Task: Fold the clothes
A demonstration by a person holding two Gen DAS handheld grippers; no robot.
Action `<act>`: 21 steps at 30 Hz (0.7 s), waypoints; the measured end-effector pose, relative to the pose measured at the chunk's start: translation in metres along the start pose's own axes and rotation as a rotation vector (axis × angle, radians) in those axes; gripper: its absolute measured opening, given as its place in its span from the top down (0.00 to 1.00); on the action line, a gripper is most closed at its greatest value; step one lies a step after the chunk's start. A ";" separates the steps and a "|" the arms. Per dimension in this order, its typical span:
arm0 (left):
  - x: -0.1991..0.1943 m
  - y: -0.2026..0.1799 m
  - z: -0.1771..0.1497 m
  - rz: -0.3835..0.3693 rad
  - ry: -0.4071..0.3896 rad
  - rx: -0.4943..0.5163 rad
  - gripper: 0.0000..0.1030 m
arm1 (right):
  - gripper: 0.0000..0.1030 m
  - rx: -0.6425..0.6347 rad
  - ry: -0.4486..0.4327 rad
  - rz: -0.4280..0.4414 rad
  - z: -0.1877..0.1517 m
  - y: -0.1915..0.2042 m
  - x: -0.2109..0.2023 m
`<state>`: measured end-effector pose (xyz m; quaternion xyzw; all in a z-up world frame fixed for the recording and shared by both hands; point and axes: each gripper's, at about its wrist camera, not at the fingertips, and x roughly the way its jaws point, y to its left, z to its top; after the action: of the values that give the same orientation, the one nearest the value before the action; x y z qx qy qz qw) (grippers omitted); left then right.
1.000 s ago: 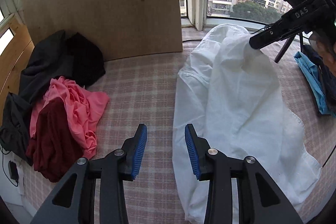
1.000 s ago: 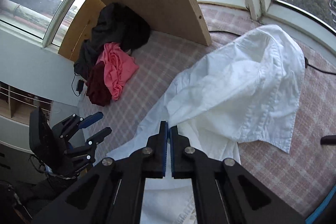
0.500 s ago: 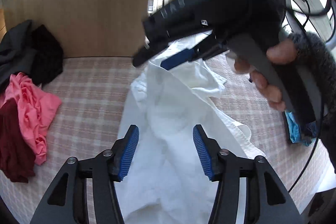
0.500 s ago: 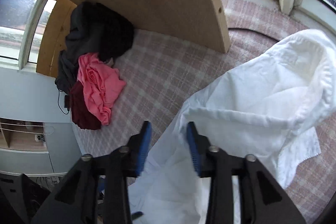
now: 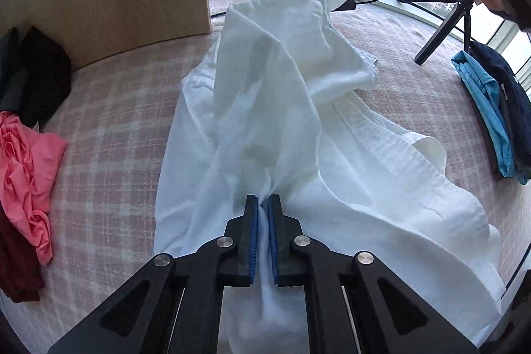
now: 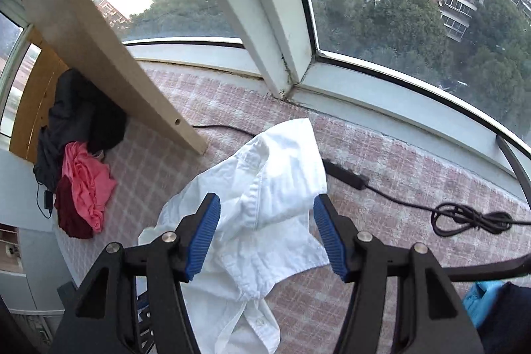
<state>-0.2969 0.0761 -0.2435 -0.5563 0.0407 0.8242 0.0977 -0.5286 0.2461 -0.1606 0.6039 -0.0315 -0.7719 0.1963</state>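
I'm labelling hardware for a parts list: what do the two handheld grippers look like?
The left gripper and right gripper match: black angular plastic linkages with silver pivot bolts, and ribbed blue pads lining the fingers' inner faces. No markings or cables are visible on them.

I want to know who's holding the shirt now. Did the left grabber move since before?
Yes. The left gripper came in from the bare checked cover onto the white shirt, away from the pink garment; its jaws just closed, pinching the cloth.
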 end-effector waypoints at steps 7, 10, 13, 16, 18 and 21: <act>0.006 0.010 0.003 -0.023 0.003 -0.004 0.92 | 0.44 -0.013 0.043 -0.040 0.033 -0.012 0.045; 0.007 0.010 0.003 -0.023 0.002 0.003 0.92 | 0.44 0.000 0.071 -0.035 0.042 -0.022 0.058; 0.007 0.010 0.002 -0.024 0.000 0.004 0.92 | 0.44 0.025 0.095 0.006 0.045 -0.031 0.067; 0.008 0.011 0.001 -0.027 0.000 0.002 0.92 | 0.44 0.046 0.102 0.084 0.045 -0.038 0.072; 0.008 0.011 0.001 -0.024 0.000 0.009 0.92 | 0.44 0.040 0.107 0.160 0.042 -0.035 0.071; 0.008 0.010 0.001 -0.022 -0.001 0.010 0.92 | 0.59 -0.031 0.113 0.153 0.038 -0.018 0.069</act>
<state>-0.3026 0.0672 -0.2505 -0.5558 0.0386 0.8232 0.1094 -0.5826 0.2319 -0.2186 0.6391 -0.0547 -0.7197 0.2656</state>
